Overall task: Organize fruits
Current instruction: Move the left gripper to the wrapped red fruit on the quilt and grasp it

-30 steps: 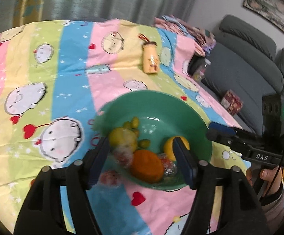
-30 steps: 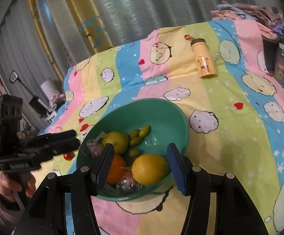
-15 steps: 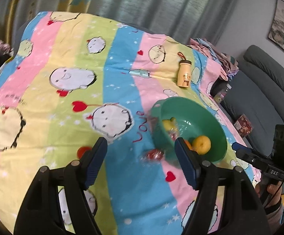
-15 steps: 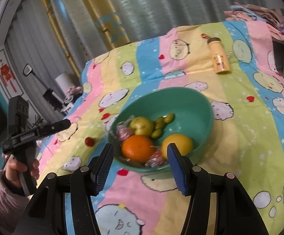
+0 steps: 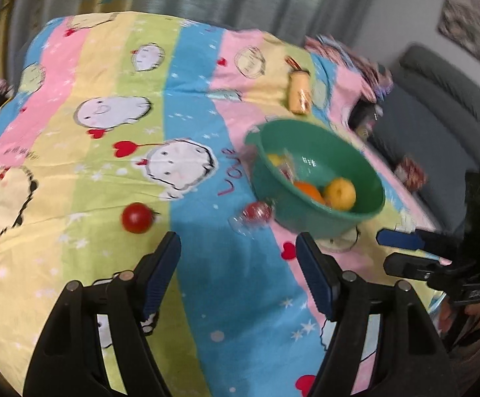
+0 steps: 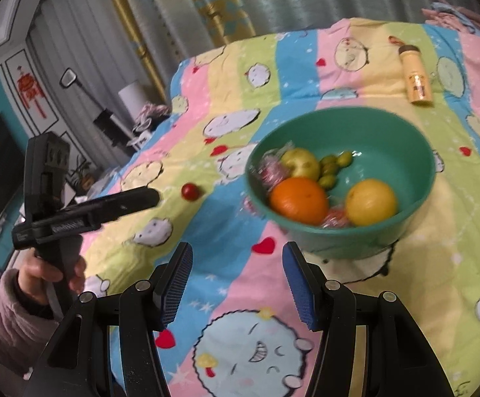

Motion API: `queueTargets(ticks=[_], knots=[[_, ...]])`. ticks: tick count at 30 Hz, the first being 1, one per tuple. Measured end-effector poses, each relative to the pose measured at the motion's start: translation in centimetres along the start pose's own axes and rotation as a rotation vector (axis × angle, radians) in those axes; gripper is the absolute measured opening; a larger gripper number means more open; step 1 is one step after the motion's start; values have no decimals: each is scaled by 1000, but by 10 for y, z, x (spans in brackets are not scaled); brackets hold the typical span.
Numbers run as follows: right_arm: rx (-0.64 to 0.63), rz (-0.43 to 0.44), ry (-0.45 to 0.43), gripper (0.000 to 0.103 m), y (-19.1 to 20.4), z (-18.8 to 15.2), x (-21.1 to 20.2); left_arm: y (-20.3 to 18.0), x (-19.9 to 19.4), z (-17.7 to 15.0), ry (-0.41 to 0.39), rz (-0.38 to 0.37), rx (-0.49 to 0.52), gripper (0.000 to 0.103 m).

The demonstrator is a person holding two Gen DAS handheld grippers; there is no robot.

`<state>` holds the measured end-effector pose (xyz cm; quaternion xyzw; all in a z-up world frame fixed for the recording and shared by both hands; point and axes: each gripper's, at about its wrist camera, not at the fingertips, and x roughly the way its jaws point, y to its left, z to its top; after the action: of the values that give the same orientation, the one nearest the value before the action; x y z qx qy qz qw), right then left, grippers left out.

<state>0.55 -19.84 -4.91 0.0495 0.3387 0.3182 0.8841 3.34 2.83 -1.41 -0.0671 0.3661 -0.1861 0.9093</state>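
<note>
A green bowl (image 5: pixel 306 218) (image 6: pixel 339 241) stands on the striped cartoon cloth. It holds an orange (image 6: pixel 299 200), a yellow citrus (image 6: pixel 370 202), a pale green apple (image 6: pixel 300 163), small green fruits (image 6: pixel 334 165) and wrapped red fruits (image 6: pixel 273 170). A red tomato (image 5: pixel 137 217) (image 6: pixel 192 191) lies on the cloth left of the bowl. A wrapped red fruit (image 5: pixel 256 213) lies against the bowl's outer wall. My left gripper (image 5: pixel 238 248) (image 6: pixel 150 197) is open and empty, short of both loose fruits. My right gripper (image 6: pixel 236 258) (image 5: pixel 402 248) is open and empty, just before the bowl.
A yellow bottle (image 5: pixel 299 94) (image 6: pixel 415 79) lies on the cloth beyond the bowl. A grey sofa (image 5: pixel 438 115) runs along the right edge of the cloth. Curtains hang behind. A hand in a pink sleeve (image 6: pixel 18 301) holds the left gripper.
Both grippers have drawn back from over the bowl. The left view has swung left, bringing the tomato and the loose wrapped fruit into sight ahead of its fingers.
</note>
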Motion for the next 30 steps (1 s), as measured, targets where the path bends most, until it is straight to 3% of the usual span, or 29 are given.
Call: queueTargets(ticks=[3,11,23,26,30], knots=[[0,3,18,57,1,-4,4,-12,23,2,36,-7,76,72],[2,8,64,57,0,-9,17,-20,78,11,99,-7,154,70],[48,15,85,57,-17,-13,29,-17,115,21,171,-81,324,42],[52,18,91,57,-18,-13,33,-15,120,22,180,-80,314,33],[54,20,100,57,-18,-15,36,-12,122,22,177,-88,280,32]])
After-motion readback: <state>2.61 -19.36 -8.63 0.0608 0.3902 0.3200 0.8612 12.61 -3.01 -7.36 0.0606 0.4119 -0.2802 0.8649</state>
